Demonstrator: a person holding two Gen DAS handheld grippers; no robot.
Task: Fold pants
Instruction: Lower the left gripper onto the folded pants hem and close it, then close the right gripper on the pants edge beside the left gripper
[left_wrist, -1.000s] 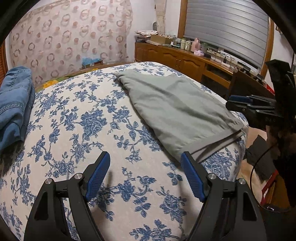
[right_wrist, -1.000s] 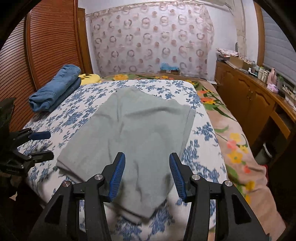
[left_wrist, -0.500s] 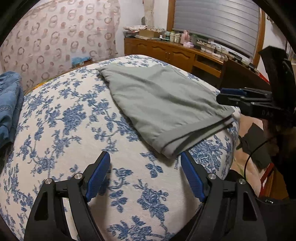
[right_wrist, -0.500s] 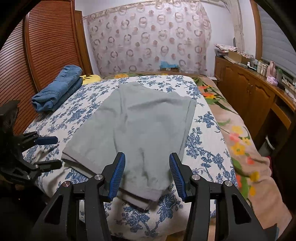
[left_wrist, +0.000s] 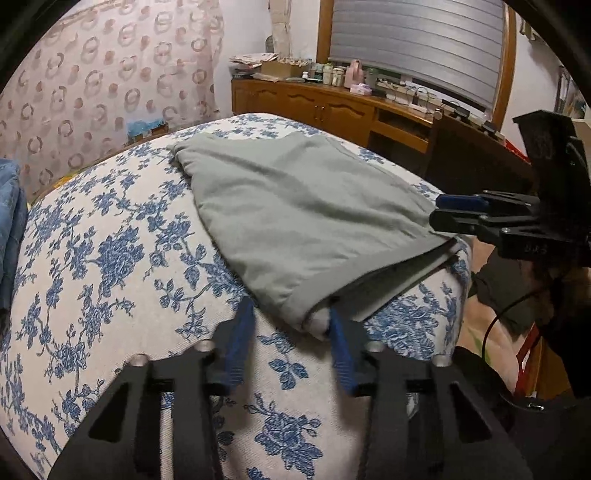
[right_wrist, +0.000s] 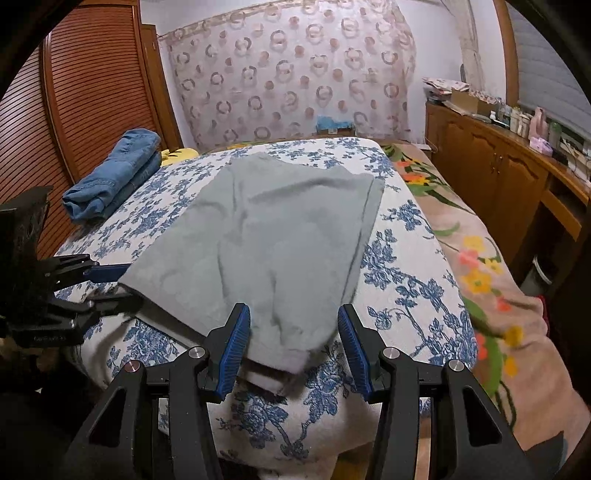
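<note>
Left gripper (left_wrist: 291, 325) closing round near corner of grey pants (left_wrist: 295, 206), not yet pinching; right gripper (right_wrist: 293, 334) spread astride other corner, prob. for lift-and-fold.

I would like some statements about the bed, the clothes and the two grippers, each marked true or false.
1. The grey pants lie on the blue-flowered cover. True.
2. The folded jeans lie on top of the grey pants. False: they lie apart, near the louvred door.
3. The left gripper has a corner of the pants between its fingers. True; its jaws have just been closing.
4. The right gripper is fully shut. False: its fingers stand apart, astride the near hem.
5. The pants hang from the wooden cabinet. False: they lie on the bed.
</note>
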